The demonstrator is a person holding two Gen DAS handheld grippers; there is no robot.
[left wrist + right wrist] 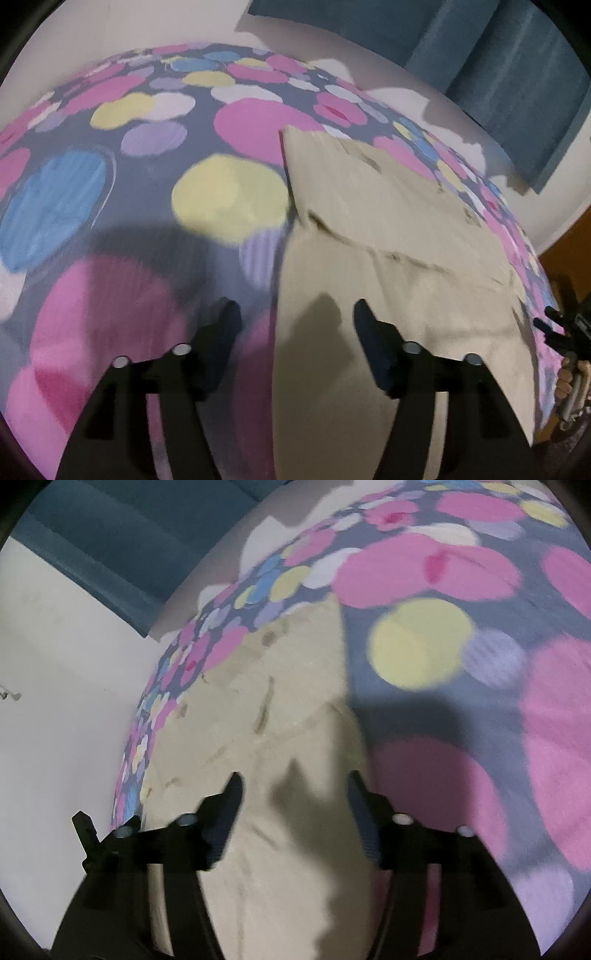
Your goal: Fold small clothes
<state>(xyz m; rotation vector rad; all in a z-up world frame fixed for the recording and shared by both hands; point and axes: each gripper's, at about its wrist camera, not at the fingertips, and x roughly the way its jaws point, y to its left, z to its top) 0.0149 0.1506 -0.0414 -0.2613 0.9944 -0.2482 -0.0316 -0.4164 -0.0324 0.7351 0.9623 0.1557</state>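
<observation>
Fingers of the left gripper [293,314] stand apart with nothing between them, one over the spotted bedsheet [147,155], the other over the beige garment [388,229]. In the other wrist view the right gripper [295,786] is spread too — empty, hovering above the same beige cloth. That garment lies flat on the sheet, folded over itself, a layered edge crossing its middle — its far end reaches toward the bed's edge. Beyond stand a pale wall [55,664] and a teal curtain [517,74]. Both views are blurred.
</observation>
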